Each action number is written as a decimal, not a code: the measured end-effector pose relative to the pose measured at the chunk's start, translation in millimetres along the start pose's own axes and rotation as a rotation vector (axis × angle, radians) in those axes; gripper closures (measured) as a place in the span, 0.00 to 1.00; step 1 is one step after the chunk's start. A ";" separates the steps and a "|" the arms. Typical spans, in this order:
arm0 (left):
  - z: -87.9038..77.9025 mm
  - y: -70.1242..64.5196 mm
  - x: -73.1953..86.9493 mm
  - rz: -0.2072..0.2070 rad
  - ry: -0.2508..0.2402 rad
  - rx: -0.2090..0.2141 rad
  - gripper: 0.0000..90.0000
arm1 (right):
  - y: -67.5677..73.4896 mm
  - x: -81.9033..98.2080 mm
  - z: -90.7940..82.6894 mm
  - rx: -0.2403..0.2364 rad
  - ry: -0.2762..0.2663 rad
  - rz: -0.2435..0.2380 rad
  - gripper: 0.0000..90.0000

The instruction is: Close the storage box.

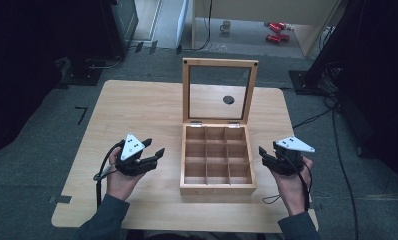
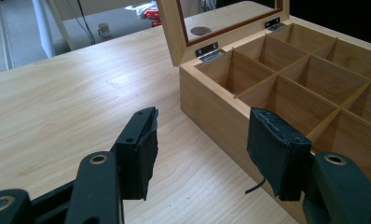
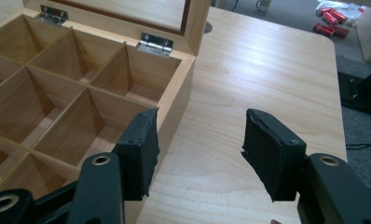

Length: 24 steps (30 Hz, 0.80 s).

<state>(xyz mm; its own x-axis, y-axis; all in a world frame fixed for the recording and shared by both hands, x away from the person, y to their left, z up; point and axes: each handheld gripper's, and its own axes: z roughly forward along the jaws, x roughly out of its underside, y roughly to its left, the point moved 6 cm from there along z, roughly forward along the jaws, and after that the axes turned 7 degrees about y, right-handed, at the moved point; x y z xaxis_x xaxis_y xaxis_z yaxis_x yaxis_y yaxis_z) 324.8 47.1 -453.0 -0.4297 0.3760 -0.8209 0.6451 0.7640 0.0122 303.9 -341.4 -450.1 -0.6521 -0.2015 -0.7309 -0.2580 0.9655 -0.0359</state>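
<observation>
Wooden box (image 1: 217, 188) sat mid-table, lid upright. Left gripper (image 1: 154, 148) at box's 9 o'clock, right gripper (image 1: 263, 155) at 3; both gaped wide, empty.

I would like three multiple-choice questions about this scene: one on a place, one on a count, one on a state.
1. Where is the box?
A. between the two grippers
B. left of both grippers
C. on the floor

2. How many compartments has the box?
A. four
B. six
C. nine

3. How is the lid?
A. shut
B. open, upright
C. taken off

Answers:
1 A: the left gripper and the right gripper flank it on the table.
2 C: three rows of three.
3 B: it stands on its hinges.
</observation>
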 end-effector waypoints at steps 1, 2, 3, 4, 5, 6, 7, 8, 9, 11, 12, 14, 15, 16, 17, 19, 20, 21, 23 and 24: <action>0.0 0.0 -1.7 0.002 -0.001 -0.001 0.48 | 0.1 -1.4 -0.3 0.000 0.000 -0.003 0.50; 0.0 0.0 -1.7 0.002 -0.001 -0.001 0.48 | 0.1 -1.4 -0.3 0.000 0.000 -0.003 0.50; 0.2 -0.1 -5.1 0.001 -0.007 0.001 0.48 | 0.5 -5.0 -1.2 0.002 -0.003 -0.005 0.50; 0.1 0.5 -6.6 0.004 -0.009 -0.001 0.48 | 0.6 -6.2 -1.6 0.003 -0.003 -0.007 0.50; 0.4 0.5 -8.1 -0.001 -0.011 0.002 0.48 | 0.9 -7.9 -2.1 0.003 -0.006 -0.011 0.50; 0.4 0.5 -8.1 -0.001 -0.011 0.002 0.48 | 1.2 -9.5 -2.7 0.004 -0.006 -0.011 0.50; 1.3 0.8 -10.7 0.001 -0.011 -0.001 0.48 | 1.4 -11.2 -3.2 0.005 -0.008 -0.014 0.50; 1.3 0.8 -10.7 0.001 -0.011 -0.001 0.48 | 1.4 -11.2 -3.2 0.005 -0.008 -0.014 0.50; 1.9 0.5 -12.4 0.002 -0.010 0.000 0.48 | 1.4 -12.9 -3.8 0.004 -0.013 -0.018 0.49; 2.6 -0.1 -14.7 0.007 -0.010 0.000 0.48 | 1.3 -15.7 -4.4 0.007 -0.012 -0.019 0.49; 3.1 -0.3 -17.5 0.014 -0.010 -0.001 0.48 | 0.7 -18.5 -5.2 0.009 -0.015 -0.019 0.49; 3.4 -0.5 -18.9 0.013 -0.015 0.001 0.48 | 0.4 -19.8 -5.7 0.010 -0.017 -0.022 0.49; 3.8 -0.5 -19.9 0.015 -0.010 0.002 0.48 | 0.2 -21.0 -6.2 0.012 -0.018 -0.023 0.49; 4.8 -0.7 -21.6 0.020 -0.009 0.000 0.48 | 0.3 -23.1 -7.1 0.012 -0.020 -0.027 0.49; 4.8 -0.7 -21.6 0.020 -0.009 0.000 0.48 | 0.3 -23.1 -7.1 0.012 -0.020 -0.027 0.49; 5.4 -0.6 -24.4 0.024 -0.010 0.000 0.48 | 0.2 -24.7 -6.7 0.011 -0.019 -0.031 0.49; 5.5 -0.3 -27.5 0.025 -0.014 -0.001 0.48 | 0.0 -25.1 -6.7 0.010 -0.019 -0.032 0.49; 5.4 0.0 -29.5 0.027 -0.016 -0.001 0.48 | -0.2 -25.9 -6.8 0.008 -0.020 -0.030 0.49; 5.4 0.1 -31.6 0.026 -0.020 0.000 0.48 | -0.5 -27.1 -7.0 0.008 -0.021 -0.031 0.49; 5.6 0.4 -33.7 0.028 -0.020 0.001 0.48 | -0.8 -28.4 -7.4 0.009 -0.022 -0.032 0.49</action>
<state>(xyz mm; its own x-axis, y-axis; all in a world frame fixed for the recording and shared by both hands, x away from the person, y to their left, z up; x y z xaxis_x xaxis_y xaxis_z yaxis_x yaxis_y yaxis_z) 343.0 31.8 -428.5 -0.3987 0.3872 -0.8313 0.6573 0.7528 0.0354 317.3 -337.6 -424.3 -0.6278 -0.2286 -0.7440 -0.2720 0.9601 -0.0656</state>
